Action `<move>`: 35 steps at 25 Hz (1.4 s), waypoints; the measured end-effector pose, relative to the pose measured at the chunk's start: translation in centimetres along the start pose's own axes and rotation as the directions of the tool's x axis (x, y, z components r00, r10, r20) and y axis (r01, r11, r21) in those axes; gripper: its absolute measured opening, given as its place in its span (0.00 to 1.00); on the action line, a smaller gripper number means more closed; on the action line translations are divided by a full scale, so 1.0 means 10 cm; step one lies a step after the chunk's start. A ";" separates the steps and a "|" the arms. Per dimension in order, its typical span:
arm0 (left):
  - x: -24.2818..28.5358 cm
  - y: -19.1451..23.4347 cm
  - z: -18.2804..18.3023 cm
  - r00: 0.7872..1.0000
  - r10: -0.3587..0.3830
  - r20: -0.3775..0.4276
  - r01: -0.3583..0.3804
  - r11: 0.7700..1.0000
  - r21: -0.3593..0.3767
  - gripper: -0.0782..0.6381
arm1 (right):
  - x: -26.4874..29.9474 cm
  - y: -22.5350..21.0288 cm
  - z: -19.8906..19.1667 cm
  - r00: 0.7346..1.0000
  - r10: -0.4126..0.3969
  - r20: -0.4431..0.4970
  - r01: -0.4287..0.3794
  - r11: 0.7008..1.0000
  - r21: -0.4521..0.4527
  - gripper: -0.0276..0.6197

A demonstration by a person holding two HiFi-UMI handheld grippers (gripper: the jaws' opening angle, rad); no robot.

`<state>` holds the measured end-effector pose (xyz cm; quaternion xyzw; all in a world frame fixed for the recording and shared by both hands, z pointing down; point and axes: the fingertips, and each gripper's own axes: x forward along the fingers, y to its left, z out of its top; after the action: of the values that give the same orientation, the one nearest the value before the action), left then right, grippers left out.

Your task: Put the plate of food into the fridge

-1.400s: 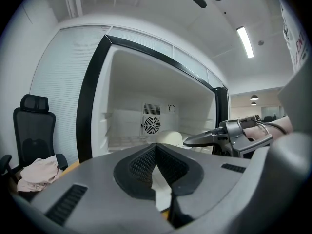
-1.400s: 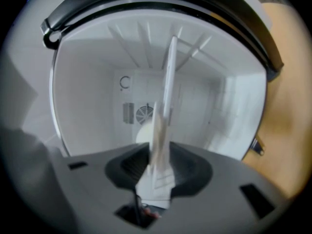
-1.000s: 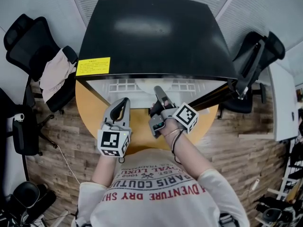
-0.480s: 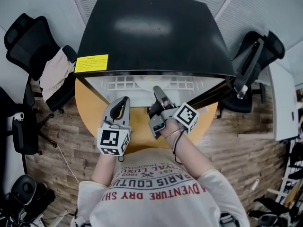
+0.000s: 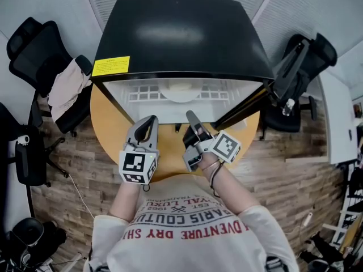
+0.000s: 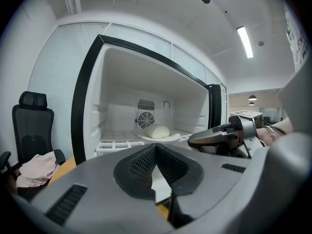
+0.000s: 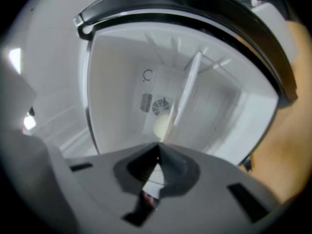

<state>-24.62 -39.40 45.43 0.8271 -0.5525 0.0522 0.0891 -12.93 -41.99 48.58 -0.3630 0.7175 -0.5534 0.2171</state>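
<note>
A white plate [image 5: 180, 90] with a pale round bun [image 6: 158, 131] lies on the wire shelf [image 6: 114, 144] inside the open black fridge [image 5: 176, 33]. The bun [image 7: 161, 125] also shows, blurred, in the right gripper view. My left gripper [image 5: 151, 120] is held in front of the fridge opening, shut and empty, its tips meeting [image 6: 155, 146]. My right gripper [image 5: 190, 115] is beside it, jaws closing fully together [image 7: 157, 145] with nothing between them. It appears at the right of the left gripper view [image 6: 214, 136]. Both are apart from the plate.
The fridge stands on a round wooden table [image 5: 108, 123], its door [image 5: 249, 103] swung open to the right. A yellow label [image 5: 111, 66] sits on the fridge top. Black office chairs stand at the left [image 5: 34, 50], with cloth draped, and at the right [image 5: 300, 67].
The right gripper has drawn back slightly toward me and to the right. More of the fridge's inside and the plate shows. The left gripper has hardly moved.
</note>
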 end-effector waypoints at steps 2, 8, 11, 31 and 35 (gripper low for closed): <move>-0.02 -0.03 -0.01 1.000 -0.003 -0.001 0.003 1.000 -0.002 0.15 | -0.05 0.08 0.01 1.000 -0.004 0.003 0.004 0.993 -0.118 0.09; -0.04 -0.08 0.00 1.000 -0.012 0.005 0.012 1.000 0.000 0.15 | -0.17 0.33 0.09 0.999 0.033 0.040 -0.007 0.848 -0.531 0.09; -0.05 -0.09 -0.02 1.000 -0.010 0.001 0.010 1.000 0.002 0.15 | -0.26 0.48 0.13 0.996 0.047 0.073 0.019 0.697 -0.717 0.09; -0.18 -0.18 0.25 0.991 -0.109 0.084 0.100 0.990 0.103 0.15 | -0.35 0.72 -0.14 0.991 0.072 -0.115 -0.134 0.363 -0.922 0.09; -0.19 -0.17 0.28 0.989 -0.117 0.092 0.106 0.988 0.113 0.15 | -0.33 0.73 -0.16 0.990 0.079 -0.120 -0.141 0.371 -0.918 0.09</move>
<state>-23.80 -37.64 42.16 0.8620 -0.5053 0.0362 0.0198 -14.03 -37.52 41.80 -0.3582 0.9321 -0.0539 -0.0058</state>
